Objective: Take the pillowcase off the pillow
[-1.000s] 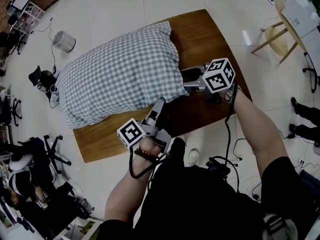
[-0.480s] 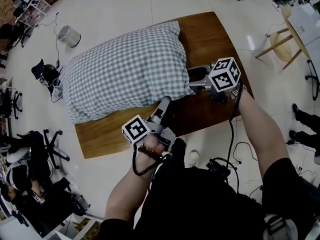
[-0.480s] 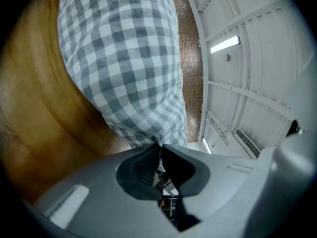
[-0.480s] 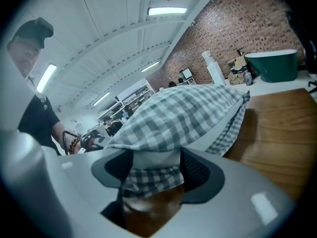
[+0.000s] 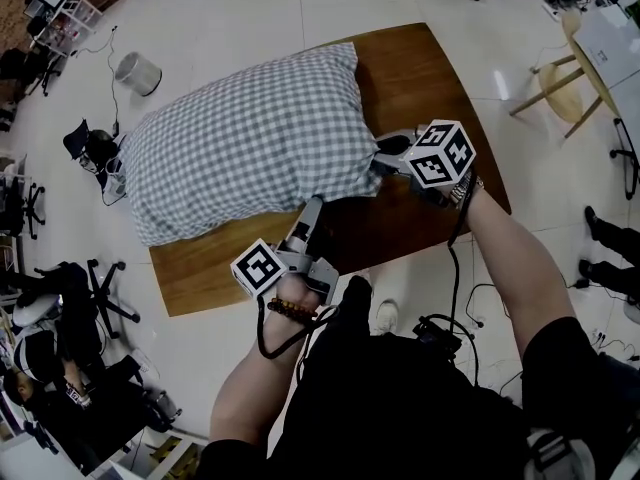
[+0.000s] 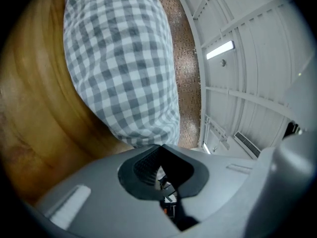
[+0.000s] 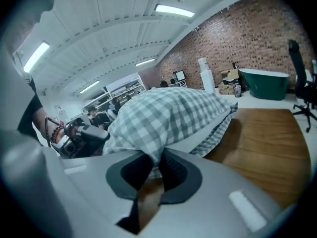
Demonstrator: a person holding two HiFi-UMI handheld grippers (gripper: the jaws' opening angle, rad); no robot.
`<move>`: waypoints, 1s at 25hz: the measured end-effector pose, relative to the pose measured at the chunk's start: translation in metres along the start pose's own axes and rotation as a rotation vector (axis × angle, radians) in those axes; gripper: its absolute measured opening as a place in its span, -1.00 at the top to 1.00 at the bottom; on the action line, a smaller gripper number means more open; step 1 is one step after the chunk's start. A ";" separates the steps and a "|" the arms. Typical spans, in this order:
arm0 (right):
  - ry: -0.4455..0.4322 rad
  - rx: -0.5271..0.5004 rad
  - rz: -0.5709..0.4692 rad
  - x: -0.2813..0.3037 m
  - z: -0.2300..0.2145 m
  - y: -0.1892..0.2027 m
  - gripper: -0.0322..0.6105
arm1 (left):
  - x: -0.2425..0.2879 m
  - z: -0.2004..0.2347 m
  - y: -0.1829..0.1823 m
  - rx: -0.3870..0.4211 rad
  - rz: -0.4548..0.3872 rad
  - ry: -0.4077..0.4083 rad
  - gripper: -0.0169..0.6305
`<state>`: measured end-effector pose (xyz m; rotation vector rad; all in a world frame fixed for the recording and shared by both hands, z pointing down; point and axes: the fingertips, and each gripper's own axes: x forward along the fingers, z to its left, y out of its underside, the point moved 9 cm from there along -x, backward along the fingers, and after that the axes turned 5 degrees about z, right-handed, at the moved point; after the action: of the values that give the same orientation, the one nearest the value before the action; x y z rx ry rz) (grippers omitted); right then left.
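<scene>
A pillow in a grey-and-white checked pillowcase (image 5: 250, 138) lies across the wooden table (image 5: 420, 78). My right gripper (image 5: 383, 153) is at its right corner; its jaws have just been closing and are now shut on a fold of the checked cloth (image 7: 168, 113), which sits between the pads (image 7: 171, 167). A white strip of the pillow (image 7: 196, 141) shows at the case's open end. My left gripper (image 5: 314, 208) meets the pillow's near edge. In the left gripper view its jaws (image 6: 159, 147) are shut at the hem of the pillowcase (image 6: 119, 58), with a sliver of pale cloth between them.
Bare tabletop (image 7: 267, 143) lies to the right of the pillow and along the near edge (image 6: 34, 113). On the floor around are a wooden stool (image 5: 555, 73), a white bin (image 5: 138, 71), office chairs (image 5: 90, 308) and someone's shoes (image 5: 600, 218).
The right gripper's jaws have closed on the pillowcase at the pillow's right corner. The left gripper has shifted slightly left along the pillow's near edge.
</scene>
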<state>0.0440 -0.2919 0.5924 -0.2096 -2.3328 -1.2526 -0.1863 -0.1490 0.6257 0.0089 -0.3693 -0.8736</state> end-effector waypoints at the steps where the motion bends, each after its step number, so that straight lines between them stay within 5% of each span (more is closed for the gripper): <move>1: 0.018 -0.024 0.004 -0.002 0.003 -0.001 0.79 | -0.005 0.000 -0.002 0.005 -0.009 -0.004 0.94; 8: 0.151 -0.177 0.010 -0.006 0.016 -0.005 0.77 | -0.021 0.000 -0.013 0.041 -0.064 0.018 0.94; 20: 0.282 -0.272 -0.034 -0.013 0.011 0.007 0.77 | -0.026 -0.003 -0.019 0.101 -0.125 0.038 0.95; 25: 0.280 -0.160 -0.074 -0.022 0.000 0.025 0.82 | -0.025 0.005 -0.021 0.091 -0.171 0.084 0.94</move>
<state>0.0725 -0.2756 0.6006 0.0012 -2.0202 -1.4080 -0.2184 -0.1431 0.6187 0.1633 -0.3326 -1.0208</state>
